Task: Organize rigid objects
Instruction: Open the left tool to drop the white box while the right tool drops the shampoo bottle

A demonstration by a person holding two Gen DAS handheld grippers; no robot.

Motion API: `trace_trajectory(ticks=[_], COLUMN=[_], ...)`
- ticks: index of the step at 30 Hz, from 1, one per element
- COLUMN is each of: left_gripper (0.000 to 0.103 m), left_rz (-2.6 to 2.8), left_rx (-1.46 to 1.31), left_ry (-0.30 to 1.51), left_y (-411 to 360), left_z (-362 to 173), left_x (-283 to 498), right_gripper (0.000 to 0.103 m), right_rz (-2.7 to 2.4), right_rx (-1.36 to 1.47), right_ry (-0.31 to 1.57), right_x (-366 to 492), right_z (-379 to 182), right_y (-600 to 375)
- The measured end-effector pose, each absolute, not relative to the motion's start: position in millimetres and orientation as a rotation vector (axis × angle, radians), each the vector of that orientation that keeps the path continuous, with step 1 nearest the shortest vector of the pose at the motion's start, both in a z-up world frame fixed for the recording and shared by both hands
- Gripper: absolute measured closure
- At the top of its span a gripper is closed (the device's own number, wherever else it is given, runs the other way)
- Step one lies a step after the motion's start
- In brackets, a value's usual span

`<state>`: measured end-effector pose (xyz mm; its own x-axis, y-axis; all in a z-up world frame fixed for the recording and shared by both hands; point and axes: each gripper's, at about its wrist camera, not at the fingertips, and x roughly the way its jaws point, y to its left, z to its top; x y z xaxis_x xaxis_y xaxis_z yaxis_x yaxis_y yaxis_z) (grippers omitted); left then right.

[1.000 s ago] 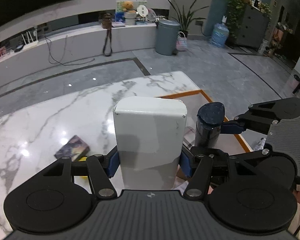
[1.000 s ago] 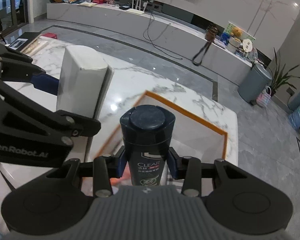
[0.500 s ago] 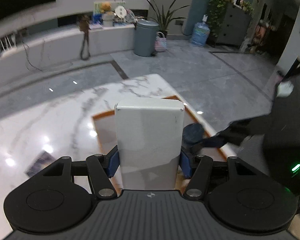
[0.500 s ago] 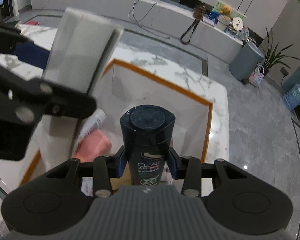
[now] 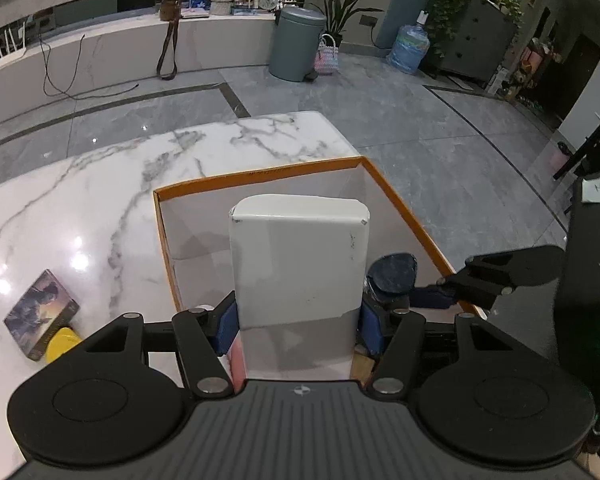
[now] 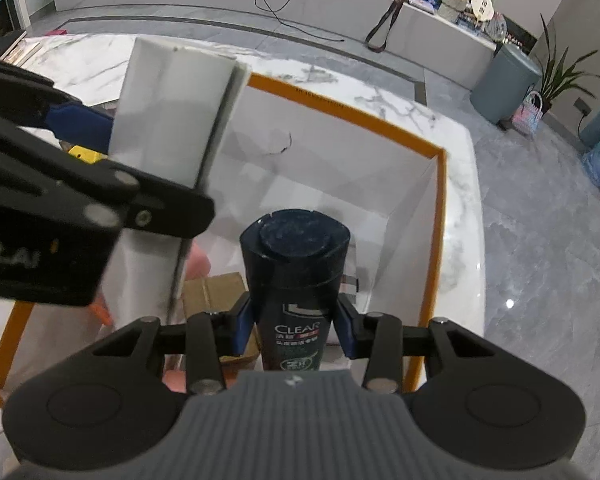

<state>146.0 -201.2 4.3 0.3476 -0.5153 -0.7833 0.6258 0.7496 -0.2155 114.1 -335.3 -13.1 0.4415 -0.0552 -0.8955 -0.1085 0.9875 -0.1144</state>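
**Two grippers hold a box and a bottle over the orange-rimmed carton**

The open carton with the orange rim and white inner walls stands on the marble table, near the table's far right corner. Inside it, on the floor at the near side, lie a brown cardboard package and something pink beside it; more is hidden behind the grippers. The far part of the carton floor is bare and white, with a thin dark mark on the far wall.

The left gripper is closed on a white box; its blue pads press both sides of the lower part. The box is upright, tall and flat, with rounded top corners and some small scuffs, and it hangs above the near half of the carton. The right gripper is closed on a dark shampoo bottle with the word CLEAR on the label and a dark flat cap. The bottle is upright too, over the right side of the carton, just beside the white box but apart from it.

Outside the carton, on the table at the left, lie a small book and a yellow thing touching it. The table edge is just behind the carton's far wall.
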Motion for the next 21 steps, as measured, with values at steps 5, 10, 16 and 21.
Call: trace_trajectory(ticks=[5, 10, 16, 21], left_gripper=[0.034, 0.034, 0.034, 0.034], left_rz=[-0.679, -0.663, -0.683, -0.683], left_rx=[0.206, 0.205, 0.188, 0.205], left_ry=[0.974, 0.992, 0.978, 0.950], left_y=[-210.2, -215.0, -214.6, -219.8], left_z=[-5.9, -19.7, -30.9, -31.8], left_x=[152.8, 160.3, 166.1, 165.4], right_gripper=[0.061, 0.061, 0.061, 0.063], right_rz=[0.040, 0.038, 0.037, 0.031], right_rx=[-0.141, -0.116, -0.095, -0.075], right_ry=[1.129, 1.135, 1.132, 1.113], right_x=[122.3, 130.5, 135.9, 142.0], right_z=[-22.5, -32.9, -39.6, -38.2], right_y=[-337.0, -338.5, -339.4, -339.2])
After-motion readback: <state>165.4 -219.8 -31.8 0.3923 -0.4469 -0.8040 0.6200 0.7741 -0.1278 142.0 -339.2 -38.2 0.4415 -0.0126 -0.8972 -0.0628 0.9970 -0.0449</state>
